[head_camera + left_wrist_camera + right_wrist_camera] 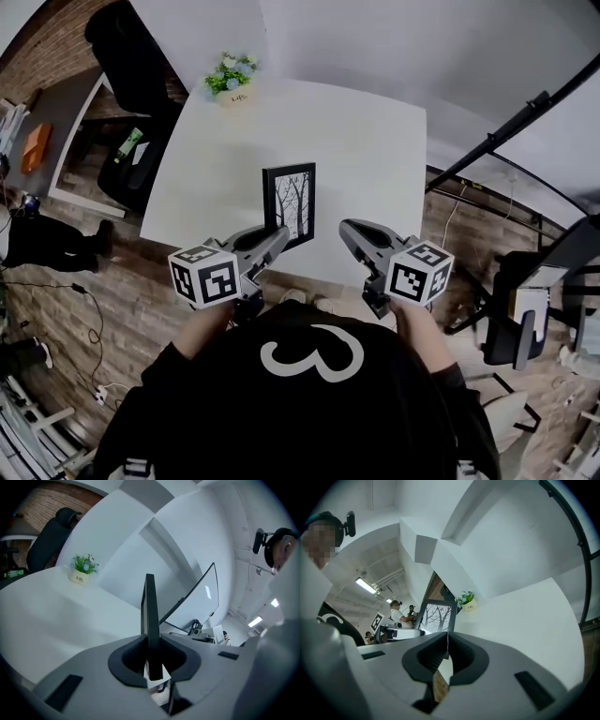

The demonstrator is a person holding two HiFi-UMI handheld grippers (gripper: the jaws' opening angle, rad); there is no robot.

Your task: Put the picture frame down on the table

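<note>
A black picture frame point(290, 203) with a bare-tree print stands upright over the front part of the white table point(375, 141). My left gripper point(278, 236) is shut on its lower left edge. In the left gripper view the picture frame point(150, 611) shows edge-on, clamped between the jaws of the left gripper point(151, 656). I cannot tell whether its base touches the tabletop. My right gripper point(347, 228) hovers just right of the frame, shut and empty. In the right gripper view its jaws meet with nothing between them point(447, 641), and the picture frame point(437, 617) stands beyond them.
A small potted plant point(231, 77) sits at the table's far edge. A black office chair point(131, 56) stands beyond the far left corner, another chair point(525, 309) on the right. The table's front edge runs just below the frame. People point(398, 613) work at a desk in the background.
</note>
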